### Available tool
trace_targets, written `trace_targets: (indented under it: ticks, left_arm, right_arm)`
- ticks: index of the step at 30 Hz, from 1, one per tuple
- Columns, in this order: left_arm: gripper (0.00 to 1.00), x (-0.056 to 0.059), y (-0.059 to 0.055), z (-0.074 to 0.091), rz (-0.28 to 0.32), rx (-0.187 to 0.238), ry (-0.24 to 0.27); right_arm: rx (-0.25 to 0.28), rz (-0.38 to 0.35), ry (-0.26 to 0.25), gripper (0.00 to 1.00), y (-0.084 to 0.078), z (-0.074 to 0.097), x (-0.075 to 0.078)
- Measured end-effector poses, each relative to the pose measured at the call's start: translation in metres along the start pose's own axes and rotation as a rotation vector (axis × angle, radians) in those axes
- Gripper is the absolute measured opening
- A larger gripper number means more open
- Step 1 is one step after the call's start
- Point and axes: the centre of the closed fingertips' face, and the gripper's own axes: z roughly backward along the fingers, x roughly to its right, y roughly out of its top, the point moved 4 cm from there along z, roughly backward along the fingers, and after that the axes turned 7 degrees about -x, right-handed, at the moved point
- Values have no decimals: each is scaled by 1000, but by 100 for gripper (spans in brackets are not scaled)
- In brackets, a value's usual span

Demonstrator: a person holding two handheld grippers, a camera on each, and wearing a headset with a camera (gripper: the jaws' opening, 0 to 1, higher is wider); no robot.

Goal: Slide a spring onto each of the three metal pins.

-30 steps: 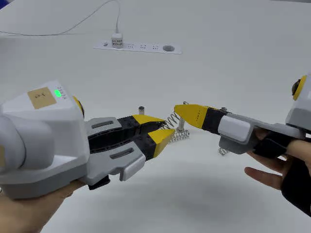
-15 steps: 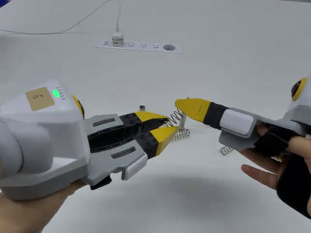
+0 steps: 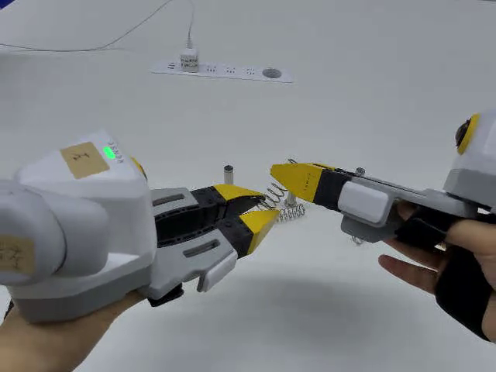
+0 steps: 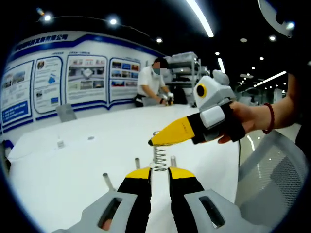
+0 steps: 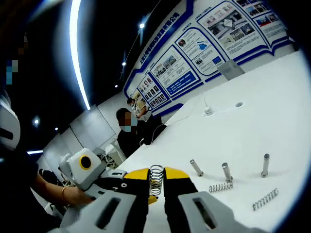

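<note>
A small metal spring [image 3: 273, 194] hangs in the air between my two grippers. My left gripper [image 3: 267, 205] pinches its lower end between yellow tips, as the left gripper view shows [image 4: 160, 172]. My right gripper [image 3: 275, 172] comes in from the right and is shut on the upper end; in its own view the spring [image 5: 155, 179] fills the gap between the jaws. Three bare upright metal pins [image 5: 226, 171] stand on the white table behind, one at the left [image 3: 228, 172]. Two more springs [image 3: 291, 211] [image 3: 355, 240] lie flat beside the pins.
A white power strip [image 3: 225, 72] with a plugged cable lies at the far side of the table [image 3: 325, 310]. A person [image 4: 153, 80] stands in the background of the left gripper view, another [image 5: 127, 128] in the right gripper view.
My right gripper has edged left and slightly down toward the left gripper's tips. The spring stays between the two grippers, and the pins and loose springs have not moved.
</note>
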Motion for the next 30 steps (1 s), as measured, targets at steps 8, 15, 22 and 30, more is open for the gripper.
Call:
trace_targets:
  ticks: [8,15,22,30]
  left_arm:
    - [27,-9,-11,0,6,-72,52]
    - [35,-14,-20,0,3,-117,85]
    - [42,-16,-25,0,26,-133,101]
    - [51,-20,-27,1,36,-143,123]
  right_arm:
    - [15,85,-50,11,6,-3,5]
    - [19,168,-96,11,15,-12,13]
    - [8,237,-110,11,24,-27,18]
    - [1,313,-139,12,30,-47,24]
